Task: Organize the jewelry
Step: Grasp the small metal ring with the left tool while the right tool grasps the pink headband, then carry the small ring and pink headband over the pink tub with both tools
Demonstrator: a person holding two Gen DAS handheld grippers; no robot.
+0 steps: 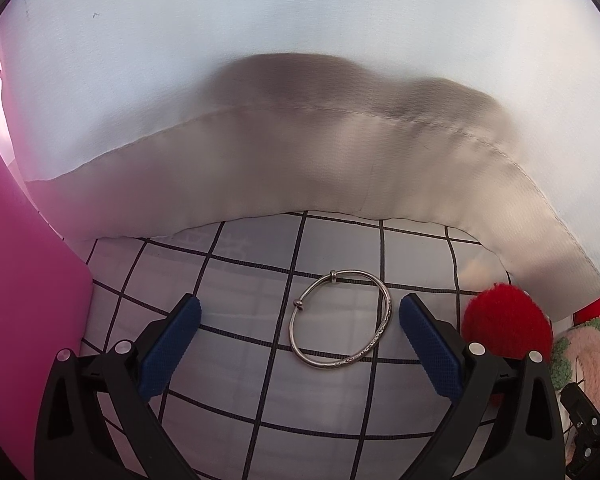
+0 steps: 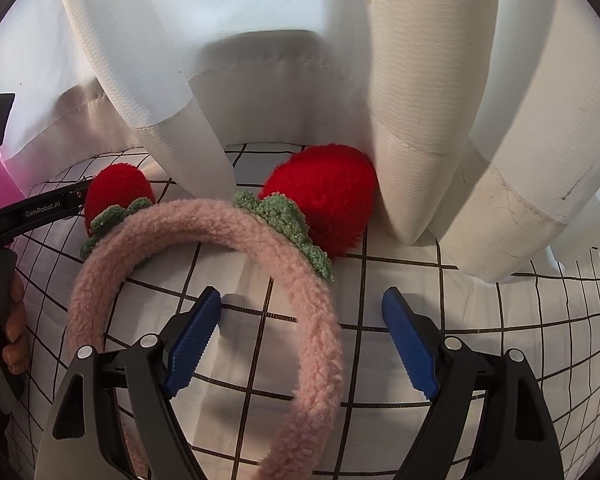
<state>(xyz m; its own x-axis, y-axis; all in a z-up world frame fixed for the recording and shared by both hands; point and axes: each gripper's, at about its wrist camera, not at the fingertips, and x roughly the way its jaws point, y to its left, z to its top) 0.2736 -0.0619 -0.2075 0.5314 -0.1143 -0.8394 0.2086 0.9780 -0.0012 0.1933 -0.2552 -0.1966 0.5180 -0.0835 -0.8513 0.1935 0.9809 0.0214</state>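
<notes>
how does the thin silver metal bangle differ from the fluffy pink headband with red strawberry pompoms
The thin silver metal bangle is hard, shiny and slim; the fluffy pink headband with red strawberry pompoms is thick and fuzzy. The bangle forms a nearly closed ring; the headband is an open arch. The bangle is plain apart from two small beads; the headband carries two red pompoms. Both lie on the black-gridded white cloth, each between open gripper fingers.

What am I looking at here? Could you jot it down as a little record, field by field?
Surface: white cloth with a black grid
Backdrop: white curtain hanging down to the cloth
Jewelry: silver bangle, lying flat
Other accessory: fluffy pink headband with two red strawberry pom-poms
Left gripper: open, empty, fingers either side of the bangle
Right gripper: open, empty, headband's band passing between its fingers
Side item: pink object, partly in view, kind unclear
</notes>
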